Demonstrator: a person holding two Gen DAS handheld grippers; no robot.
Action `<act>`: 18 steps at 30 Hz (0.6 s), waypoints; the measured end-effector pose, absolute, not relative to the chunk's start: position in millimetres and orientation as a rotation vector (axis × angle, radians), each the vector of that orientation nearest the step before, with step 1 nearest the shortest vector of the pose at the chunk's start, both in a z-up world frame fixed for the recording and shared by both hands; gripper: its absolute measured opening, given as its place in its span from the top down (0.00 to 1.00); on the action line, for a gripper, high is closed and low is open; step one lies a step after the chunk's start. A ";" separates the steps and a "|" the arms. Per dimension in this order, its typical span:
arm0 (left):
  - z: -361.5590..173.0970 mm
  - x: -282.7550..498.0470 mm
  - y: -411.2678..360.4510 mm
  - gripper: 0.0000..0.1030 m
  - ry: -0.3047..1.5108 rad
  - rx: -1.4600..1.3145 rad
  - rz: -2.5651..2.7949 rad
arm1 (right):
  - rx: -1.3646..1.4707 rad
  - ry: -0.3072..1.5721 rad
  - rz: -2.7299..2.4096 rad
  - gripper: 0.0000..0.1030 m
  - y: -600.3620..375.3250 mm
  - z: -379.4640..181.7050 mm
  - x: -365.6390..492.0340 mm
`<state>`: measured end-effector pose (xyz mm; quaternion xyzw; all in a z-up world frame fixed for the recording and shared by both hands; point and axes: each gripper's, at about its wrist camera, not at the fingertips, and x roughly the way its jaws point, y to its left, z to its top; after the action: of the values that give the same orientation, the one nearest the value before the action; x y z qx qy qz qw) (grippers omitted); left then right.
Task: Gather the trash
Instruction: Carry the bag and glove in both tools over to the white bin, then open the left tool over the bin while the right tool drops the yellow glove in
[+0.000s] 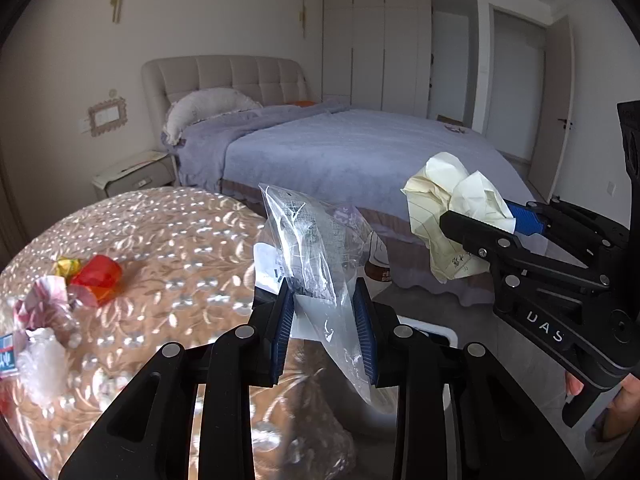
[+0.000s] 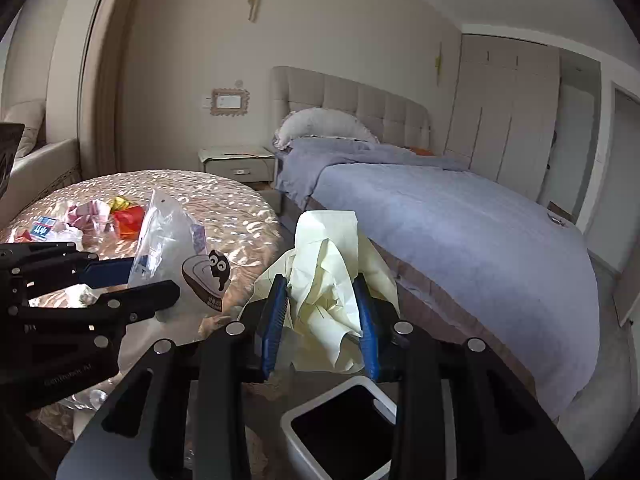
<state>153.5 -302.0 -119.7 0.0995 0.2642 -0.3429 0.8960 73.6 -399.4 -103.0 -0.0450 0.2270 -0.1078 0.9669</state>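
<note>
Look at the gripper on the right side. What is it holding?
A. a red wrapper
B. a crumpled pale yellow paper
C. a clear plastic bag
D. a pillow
B: the right gripper has its blue pads pressed on the crumpled pale yellow paper, above the white bin; the clear plastic bag is in the left gripper, and the red wrapper lies on the table.

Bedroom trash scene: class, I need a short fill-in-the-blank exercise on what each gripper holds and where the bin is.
1. The left gripper is shut on a clear ____ bag.
2. The right gripper grips crumpled pale yellow ____.
3. The white bin stands on the floor below the ____ gripper.
4. More wrappers lie on the round ____.

Missing words: plastic; paper; right; table
</note>
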 end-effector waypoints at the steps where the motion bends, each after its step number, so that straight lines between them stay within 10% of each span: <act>1: -125.1 152.6 -313.4 0.71 0.557 0.217 -0.726 | -0.082 0.465 -0.229 0.66 -406.6 -107.3 71.4; 18: -229.1 170.1 -447.9 0.71 0.731 0.394 -0.903 | 0.022 0.557 -0.297 0.66 -496.7 -174.7 82.7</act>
<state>170.1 -447.9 -229.1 0.1851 0.3432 -0.4238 0.8176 82.7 -496.7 -174.7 0.0108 0.2739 -0.1461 0.9505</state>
